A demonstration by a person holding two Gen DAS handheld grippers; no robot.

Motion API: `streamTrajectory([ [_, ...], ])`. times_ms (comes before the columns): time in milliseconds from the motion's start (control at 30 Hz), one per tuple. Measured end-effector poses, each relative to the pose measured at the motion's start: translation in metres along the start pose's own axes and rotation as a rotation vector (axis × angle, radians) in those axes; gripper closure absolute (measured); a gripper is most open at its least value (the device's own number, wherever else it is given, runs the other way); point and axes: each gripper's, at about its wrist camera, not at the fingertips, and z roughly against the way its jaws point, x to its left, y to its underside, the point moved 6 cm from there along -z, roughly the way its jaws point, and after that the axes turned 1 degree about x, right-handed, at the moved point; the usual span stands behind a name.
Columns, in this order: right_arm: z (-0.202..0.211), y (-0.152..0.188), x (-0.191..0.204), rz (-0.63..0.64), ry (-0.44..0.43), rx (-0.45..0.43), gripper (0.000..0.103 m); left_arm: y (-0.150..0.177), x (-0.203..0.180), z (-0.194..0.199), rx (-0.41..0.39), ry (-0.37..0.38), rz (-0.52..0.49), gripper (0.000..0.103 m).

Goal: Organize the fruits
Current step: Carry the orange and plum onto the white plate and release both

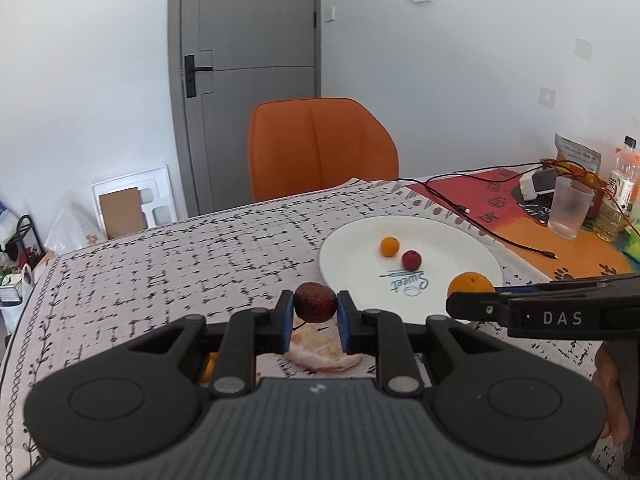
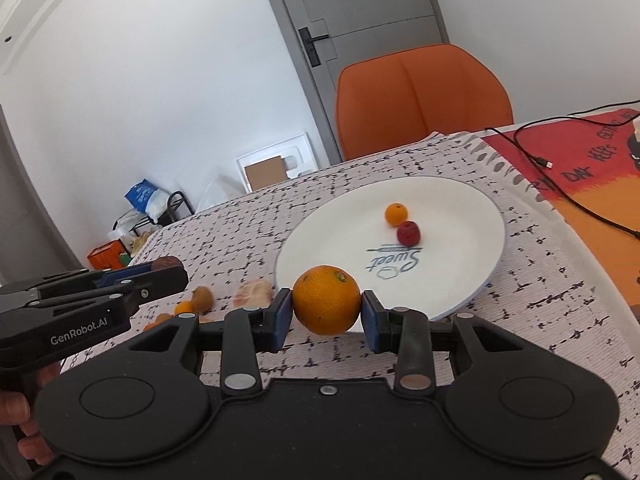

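The left gripper [image 1: 315, 314] is clamped on a dark red fruit [image 1: 315, 302] at lower centre of the left wrist view, above a pale peeled segment [image 1: 320, 354] on the tablecloth [image 1: 180, 264]; the right gripper [image 2: 326, 314] is clamped on an orange [image 2: 326, 299] at the near rim of the white plate [image 2: 460, 220]; mid-plate, a small orange fruit [image 2: 396, 214] lies just beside a small red fruit [image 2: 408, 233]; more fruit pieces [image 2: 196, 300] lie at lower left.
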Motion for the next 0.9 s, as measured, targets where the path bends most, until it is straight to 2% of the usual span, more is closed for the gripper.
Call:
streamTrajectory([
  [700, -0.019, -0.005, -0.030, -0.038, 0.030, 0.014, 0.068, -0.011, -0.031, -0.040, 0.039, 0.053, -0.054, 0.082],
  [833, -0.016, -0.008, -0.035, -0.053, 0.045, -0.028, 0.056, -0.012, -0.035, -0.049, 0.046, 0.064, -0.063, 0.082],
  [900, -0.012, -0.009, -0.037, -0.055, 0.054, -0.040, 0.054, -0.012, -0.038, -0.053, 0.051, 0.073, -0.069, 0.082],
])
